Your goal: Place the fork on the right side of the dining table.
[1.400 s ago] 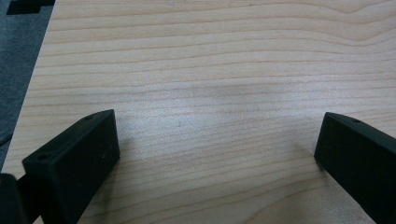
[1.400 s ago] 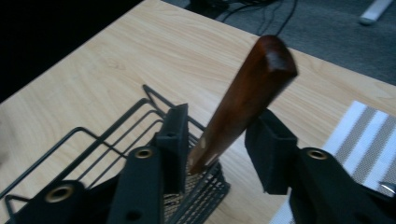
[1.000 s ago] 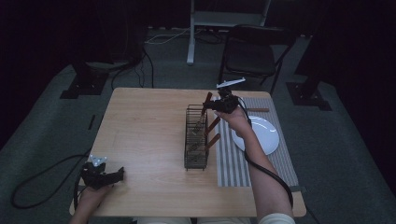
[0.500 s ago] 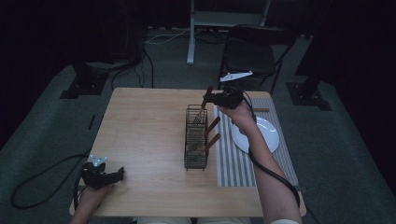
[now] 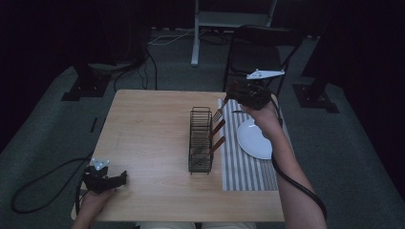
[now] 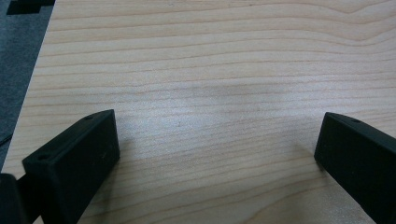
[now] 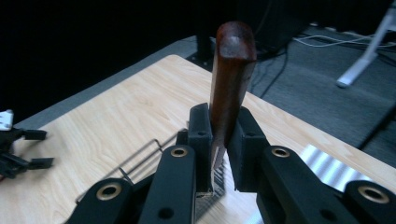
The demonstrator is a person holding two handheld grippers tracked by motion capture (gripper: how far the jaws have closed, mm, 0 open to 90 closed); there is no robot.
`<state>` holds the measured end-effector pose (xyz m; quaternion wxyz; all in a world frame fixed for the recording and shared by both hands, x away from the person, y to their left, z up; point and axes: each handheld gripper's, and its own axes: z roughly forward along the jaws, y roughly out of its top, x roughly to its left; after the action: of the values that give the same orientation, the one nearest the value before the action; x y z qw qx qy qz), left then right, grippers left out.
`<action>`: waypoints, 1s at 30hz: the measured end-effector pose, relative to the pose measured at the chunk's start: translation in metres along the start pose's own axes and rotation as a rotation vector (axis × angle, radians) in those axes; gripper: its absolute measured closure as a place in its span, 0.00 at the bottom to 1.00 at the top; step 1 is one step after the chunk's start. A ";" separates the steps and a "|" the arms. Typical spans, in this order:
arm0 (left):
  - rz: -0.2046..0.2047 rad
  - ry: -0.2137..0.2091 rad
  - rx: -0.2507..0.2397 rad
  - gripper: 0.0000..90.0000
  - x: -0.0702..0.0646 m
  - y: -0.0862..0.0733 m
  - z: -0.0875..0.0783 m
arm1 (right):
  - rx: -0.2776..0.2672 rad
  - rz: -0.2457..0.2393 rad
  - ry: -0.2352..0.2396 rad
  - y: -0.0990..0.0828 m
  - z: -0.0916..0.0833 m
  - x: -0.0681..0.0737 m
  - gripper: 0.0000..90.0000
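Above the black wire cutlery rack [image 5: 200, 139], the right gripper [image 7: 219, 149] clamps a fork's reddish-brown wooden handle [image 7: 231, 79]; light, stiff, smooth, best pinched mid-handle. The left gripper [image 6: 212, 158] rests open.

You have no writing, label, brand, number or sign to read anywhere in these views.
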<state>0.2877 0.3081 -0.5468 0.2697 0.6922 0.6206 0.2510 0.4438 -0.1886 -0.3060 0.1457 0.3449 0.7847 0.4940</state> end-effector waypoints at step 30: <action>-0.004 -0.001 -0.003 0.00 0.000 0.000 0.000 | -0.003 0.120 -0.175 -0.137 -0.046 0.017 0.90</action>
<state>0.2877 0.3078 -0.5470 0.2714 0.6906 0.6216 0.2511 0.3515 -0.2455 -0.4022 0.1846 0.4328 0.7462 0.4710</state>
